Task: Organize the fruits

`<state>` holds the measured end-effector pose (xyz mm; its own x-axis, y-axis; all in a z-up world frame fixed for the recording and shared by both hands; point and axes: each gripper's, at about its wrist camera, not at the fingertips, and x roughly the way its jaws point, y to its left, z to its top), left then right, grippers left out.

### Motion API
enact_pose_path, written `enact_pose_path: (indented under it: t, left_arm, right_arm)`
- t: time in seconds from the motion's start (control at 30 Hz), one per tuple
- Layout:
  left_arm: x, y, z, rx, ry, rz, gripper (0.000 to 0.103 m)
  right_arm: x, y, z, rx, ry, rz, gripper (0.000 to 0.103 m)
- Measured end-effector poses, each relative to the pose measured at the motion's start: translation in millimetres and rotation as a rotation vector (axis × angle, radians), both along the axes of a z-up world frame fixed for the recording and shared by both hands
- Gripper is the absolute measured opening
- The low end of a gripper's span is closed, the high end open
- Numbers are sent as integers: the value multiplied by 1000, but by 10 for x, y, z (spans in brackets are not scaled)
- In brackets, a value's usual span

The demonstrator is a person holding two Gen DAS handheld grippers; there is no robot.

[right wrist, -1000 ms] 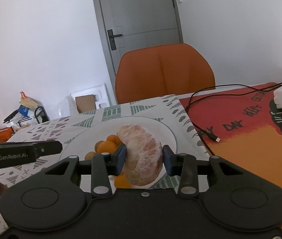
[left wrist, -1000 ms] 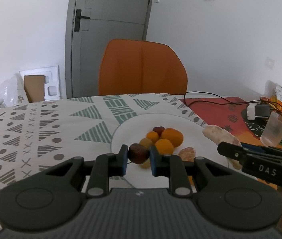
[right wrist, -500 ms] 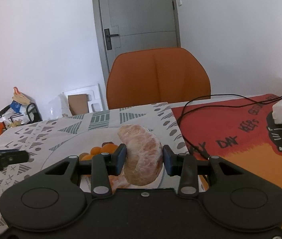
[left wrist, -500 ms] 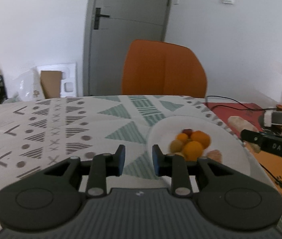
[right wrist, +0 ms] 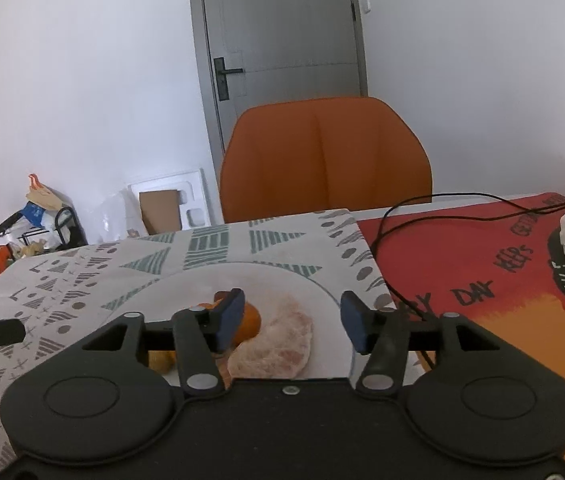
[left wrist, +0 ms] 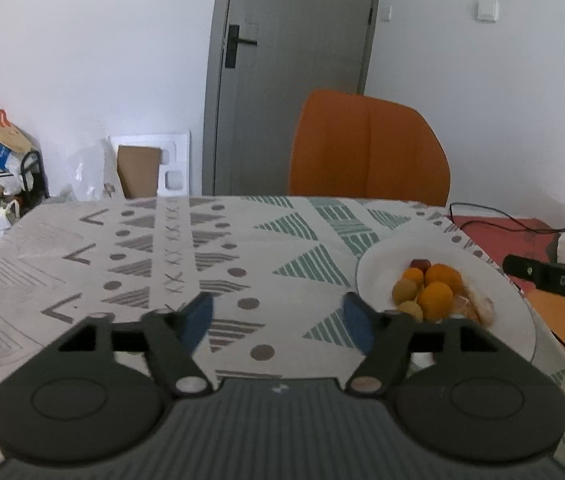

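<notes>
The left gripper (left wrist: 278,322), black with blue finger pads, is held over the patterned grey-and-green tablecloth (left wrist: 186,256), its jaws spread wide with nothing between them. To its right, the round white ceramic plate (left wrist: 378,268) is seen, and a cluster of small fruits is piled on it: two round orange fruits (left wrist: 436,294), duller yellow-brown ones (left wrist: 404,290) beside them, and a dark red one (left wrist: 420,264) at the back. A peeled, pale pink citrus piece (left wrist: 478,306) is glimpsed at the right edge of the pile, blurred.

From the right wrist view, the right gripper (right wrist: 292,320) is shown over the same white plate (right wrist: 314,288), jaws likewise parted and gripping nothing. The peeled citrus piece (right wrist: 278,344) is laid on the plate just below and between the fingers, next to an orange fruit (right wrist: 250,322). Whether the left pad is touching that orange fruit cannot be told.

Behind the table an orange moulded chair (right wrist: 324,156) is placed before a grey door (right wrist: 282,28). A red and orange printed mat (right wrist: 482,280) is spread on the right, and a black cable (right wrist: 422,204) is trailed across it.
</notes>
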<state>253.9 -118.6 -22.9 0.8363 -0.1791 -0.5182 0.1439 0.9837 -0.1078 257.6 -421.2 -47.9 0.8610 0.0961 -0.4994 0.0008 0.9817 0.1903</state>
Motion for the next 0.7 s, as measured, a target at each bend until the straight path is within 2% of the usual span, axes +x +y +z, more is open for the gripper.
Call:
enact_pose_path:
  t: [0.13, 0.2, 0.4, 0.53, 0.7]
  left_arm:
    - [-24, 42, 43, -6, -5, 18, 84]
    - [-47, 74, 59, -13, -7, 26, 85]
    - [-137, 161, 105, -34, -9, 32, 88]
    - [-220, 187, 126, -28, -21, 14, 90]
    - [-274, 246, 155, -30, -21, 27, 94]
  right_arm:
    - [-102, 68, 35, 1, 2, 11, 67]
    - [-167, 109, 58, -1, -1, 14, 77]
    - [-348, 192, 137, 4, 2, 9, 94]
    - [-473, 247, 174, 16, -1, 7, 103]
    - [-590, 340, 209, 4, 1, -7, 103]
